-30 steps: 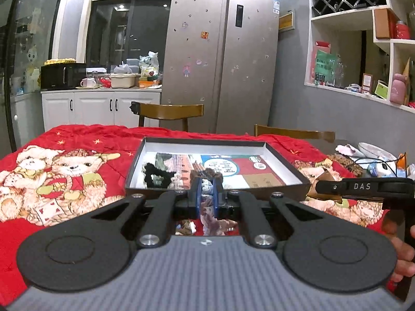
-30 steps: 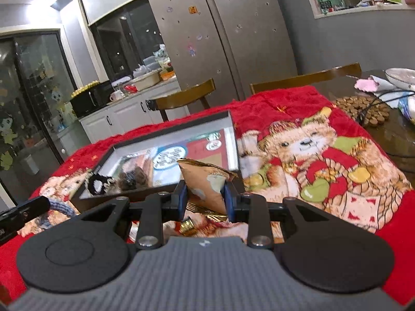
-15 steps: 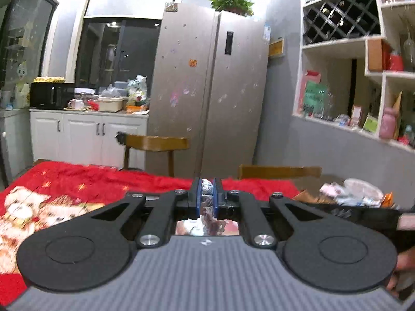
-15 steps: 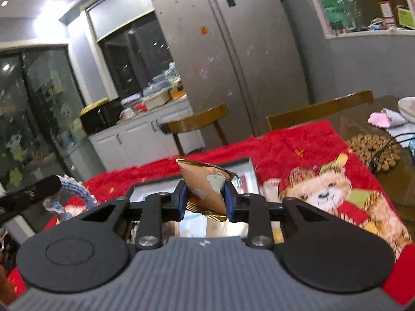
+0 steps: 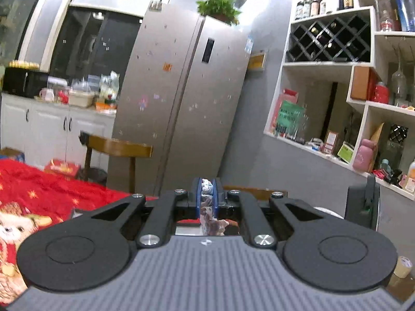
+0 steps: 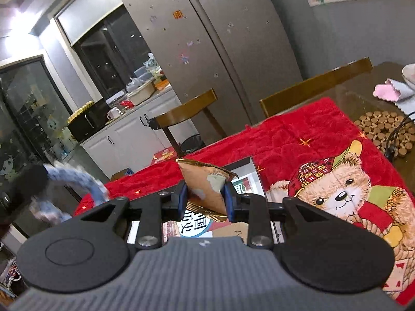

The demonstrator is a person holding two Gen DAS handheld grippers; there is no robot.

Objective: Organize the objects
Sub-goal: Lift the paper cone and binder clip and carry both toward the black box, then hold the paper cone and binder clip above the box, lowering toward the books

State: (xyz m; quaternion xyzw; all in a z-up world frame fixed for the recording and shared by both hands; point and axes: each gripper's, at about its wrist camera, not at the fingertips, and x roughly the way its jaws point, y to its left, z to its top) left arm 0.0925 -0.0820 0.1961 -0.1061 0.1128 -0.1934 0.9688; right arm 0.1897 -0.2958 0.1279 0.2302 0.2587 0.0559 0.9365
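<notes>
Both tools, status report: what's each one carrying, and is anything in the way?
Left tool shut on a pale knitted piece. Right tool shut on a gold snack packet, over the open box on the red blanket. Nothing in the way.

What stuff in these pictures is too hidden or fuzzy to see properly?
- Left wrist view: the thing in the left gripper is only a thin strip between the closed fingers, so what it is stays unclear.
- Right wrist view: the tray is mostly hidden behind the right gripper and its snack packet.
- Right wrist view: the blue fabric at the left is motion-blurred.
- Right wrist view: the bowl is cut off by the right edge.
</notes>
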